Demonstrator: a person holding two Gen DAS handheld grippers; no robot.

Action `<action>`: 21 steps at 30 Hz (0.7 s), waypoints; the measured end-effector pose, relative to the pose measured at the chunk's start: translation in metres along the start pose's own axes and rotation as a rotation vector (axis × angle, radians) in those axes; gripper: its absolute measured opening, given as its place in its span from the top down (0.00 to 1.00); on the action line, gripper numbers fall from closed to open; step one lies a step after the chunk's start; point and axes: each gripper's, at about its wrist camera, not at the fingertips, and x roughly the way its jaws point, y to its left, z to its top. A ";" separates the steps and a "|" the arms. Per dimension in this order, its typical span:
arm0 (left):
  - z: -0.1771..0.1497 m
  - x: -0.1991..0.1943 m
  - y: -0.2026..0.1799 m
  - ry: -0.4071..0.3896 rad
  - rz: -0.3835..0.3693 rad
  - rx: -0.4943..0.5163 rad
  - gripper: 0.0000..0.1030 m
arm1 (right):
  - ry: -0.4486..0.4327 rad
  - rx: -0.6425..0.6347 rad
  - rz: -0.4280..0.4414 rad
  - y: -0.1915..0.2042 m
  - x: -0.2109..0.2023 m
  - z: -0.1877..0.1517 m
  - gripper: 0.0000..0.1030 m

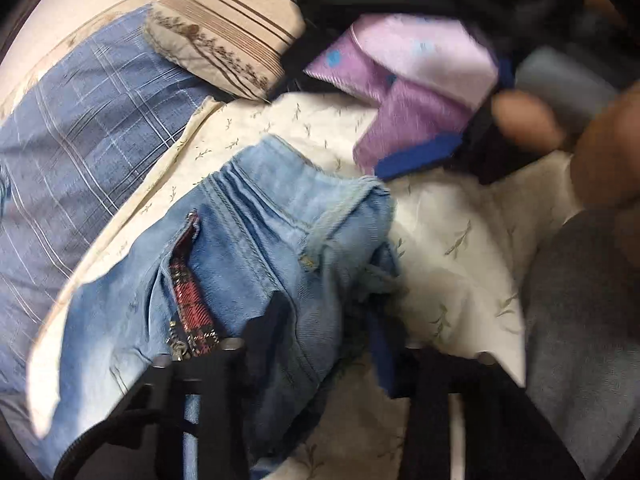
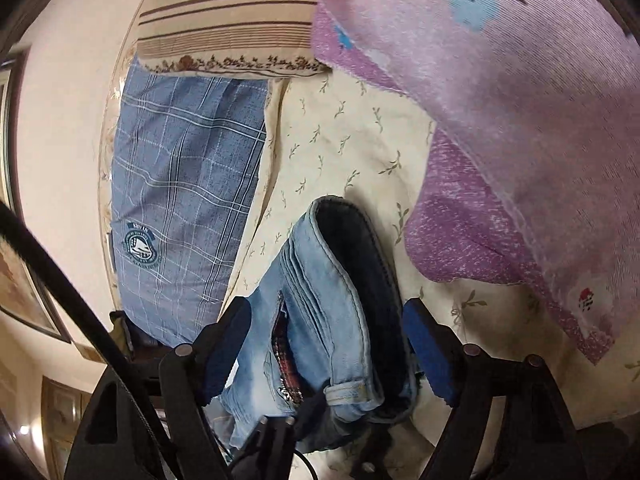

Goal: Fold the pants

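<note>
We see a cream leaf-print sheet [image 2: 352, 140] spread beneath a blue plaid cloth [image 2: 180, 184], a striped tan pillow [image 2: 228, 16] at its far end, and a purple patterned fabric [image 2: 520, 120] draped alongside.

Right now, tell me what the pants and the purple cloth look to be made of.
Pants: faded light-blue denim, judging by the twill weave, raised double-stitched seams and worn pale patches; matte finish.
Purple cloth: seems a soft ribbed or corduroy-like fabric, with fine parallel lines, a printed pattern and a slight sheen.
</note>
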 end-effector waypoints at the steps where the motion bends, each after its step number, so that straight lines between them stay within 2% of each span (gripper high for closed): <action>1: -0.001 -0.012 0.012 -0.034 -0.039 -0.073 0.73 | 0.005 0.004 0.002 -0.001 0.001 0.000 0.22; 3: -0.004 -0.030 0.037 -0.068 -0.103 -0.200 0.76 | 0.014 0.004 0.001 0.000 0.003 -0.002 0.22; 5: -0.005 -0.035 0.048 -0.068 -0.143 -0.273 0.77 | 0.042 -0.005 0.018 0.003 0.010 -0.005 0.22; 7: -0.008 -0.037 0.049 -0.066 -0.160 -0.297 0.77 | 0.064 -0.003 0.030 0.005 0.018 -0.008 0.22; 11: -0.011 -0.033 0.040 -0.055 -0.147 -0.290 0.77 | 0.142 0.020 0.023 0.004 0.041 -0.011 0.23; 12: -0.011 -0.031 0.037 -0.049 -0.140 -0.290 0.77 | 0.150 0.019 0.010 0.005 0.045 -0.011 0.29; 14: -0.008 -0.025 0.039 -0.044 -0.140 -0.304 0.77 | 0.142 -0.016 -0.045 0.009 0.048 -0.013 0.58; 15: -0.008 -0.028 0.041 -0.047 -0.148 -0.324 0.77 | 0.133 -0.036 -0.061 0.012 0.048 -0.013 0.84; 18: -0.002 -0.039 0.061 -0.061 -0.178 -0.395 0.77 | 0.092 -0.119 -0.070 0.026 0.042 -0.017 0.89; 21: 0.000 -0.050 0.077 -0.091 -0.195 -0.476 0.78 | 0.030 -0.258 -0.038 0.053 0.032 -0.027 0.89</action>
